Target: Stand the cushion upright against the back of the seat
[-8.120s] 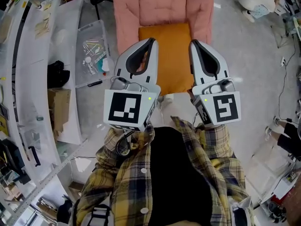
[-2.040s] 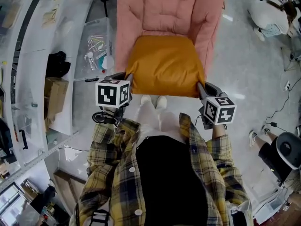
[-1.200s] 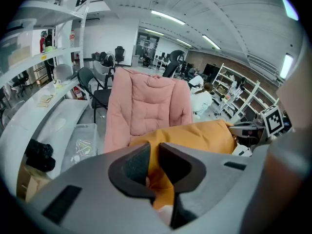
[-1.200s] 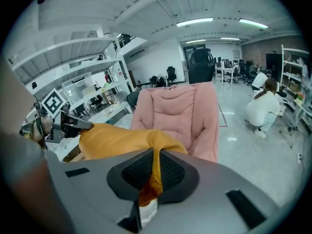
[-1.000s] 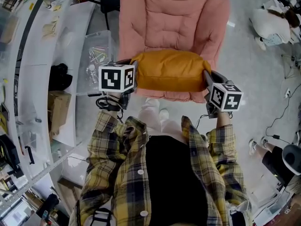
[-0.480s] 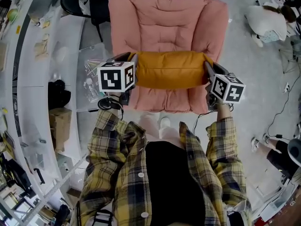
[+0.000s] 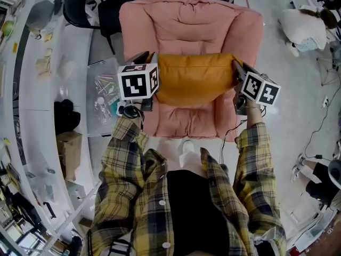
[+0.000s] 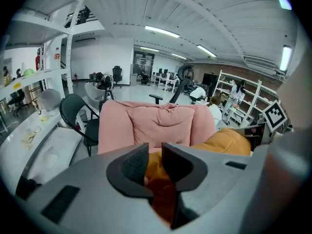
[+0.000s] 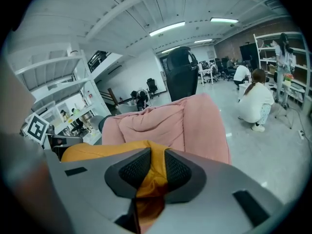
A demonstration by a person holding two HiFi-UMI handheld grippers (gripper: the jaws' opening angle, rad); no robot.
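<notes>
An orange cushion (image 7: 194, 79) stands on its edge on the seat of the pink armchair (image 7: 192, 23), close in front of the backrest. My left gripper (image 7: 145, 56) has the cushion's left end, my right gripper (image 7: 236, 65) its right end. In the left gripper view orange fabric (image 8: 229, 140) sits between the pads of that gripper (image 8: 155, 155), with the chair back (image 8: 156, 123) behind. The right gripper (image 9: 157, 161) likewise has orange cloth (image 9: 97, 151) filling its gap. Both pairs of jaws have just been opening a little, with the fabric still between them.
A white bench runs down the left with a clear plastic bin (image 7: 104, 92) of small parts beside the chair. A black office chair (image 7: 88, 4) stands behind the armchair's left corner. A person (image 9: 256, 104) crouches on the floor to the right.
Both grippers carried the cushion away from me toward the backrest. It went from lifted off the seat front to standing on edge near the back.
</notes>
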